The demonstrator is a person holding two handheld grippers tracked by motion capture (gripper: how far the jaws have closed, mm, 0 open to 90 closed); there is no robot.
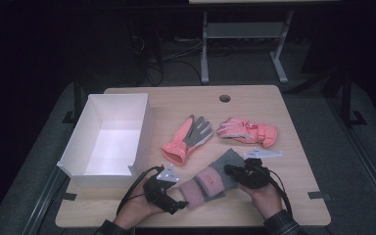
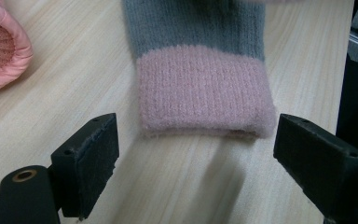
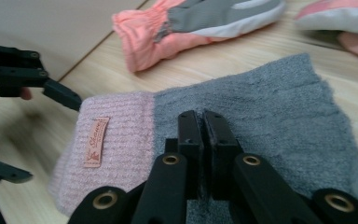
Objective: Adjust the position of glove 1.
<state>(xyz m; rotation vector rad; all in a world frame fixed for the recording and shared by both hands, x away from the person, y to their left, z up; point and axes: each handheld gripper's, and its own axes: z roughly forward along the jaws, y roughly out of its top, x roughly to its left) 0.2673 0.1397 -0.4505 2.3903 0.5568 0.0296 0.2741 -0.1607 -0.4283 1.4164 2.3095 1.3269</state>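
Now a knitted mitten, grey with a pink cuff, is lying flat near the front edge of the wooden table, between the person's two hands. The left gripper is resting just in front of the pink cuff, and its jaws are standing wide, one on each side of the cuff opening, not touching the wool. The right gripper is sitting over the grey part of the mitten with its jaws closed tight together; whether they are pinching a fold of the knit I cannot tell. Behind the mitten, a salmon-pink ski glove with a grey palm is lying, and beside it a second pink glove. A white open box is standing at the left side of the table.
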